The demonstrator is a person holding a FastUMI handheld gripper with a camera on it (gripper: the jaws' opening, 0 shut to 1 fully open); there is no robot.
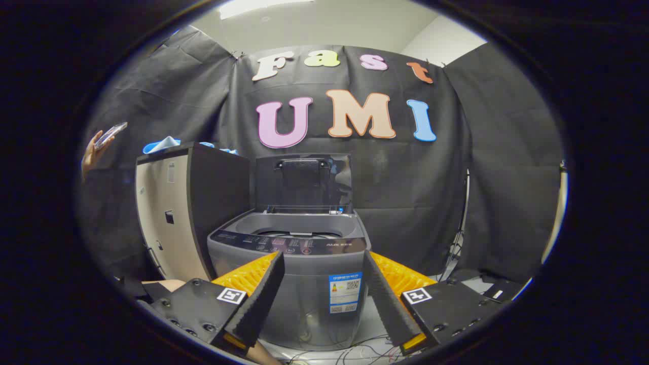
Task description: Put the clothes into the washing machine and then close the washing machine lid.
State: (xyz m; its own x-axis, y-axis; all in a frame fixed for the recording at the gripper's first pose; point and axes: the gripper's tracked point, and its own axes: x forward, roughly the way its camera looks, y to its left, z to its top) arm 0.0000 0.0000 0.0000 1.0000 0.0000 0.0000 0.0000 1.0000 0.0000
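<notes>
Nearest the lens, low in the frame: gripper [323, 263], fingers spread wide apart, nothing held between them. Just beyond and between the fingers [263, 299], grey top-loading washing machine [291, 263] at lower centre, front face with a blue label showing in the gap. Dark control strip across its top front edge. Lid [303, 183] raised upright at the back, tub opening exposed, contents not visible from this angle. Left of the machine, close beside it, tall dark cabinet [192, 213] with a pale side panel. On top of the cabinet, blue clothes [165, 144], upper left of centre. Further upper left, a hand [94, 149] holding a phone [110, 134]. Loose cables [365, 350] on the floor beneath the machine, bottom centre.
</notes>
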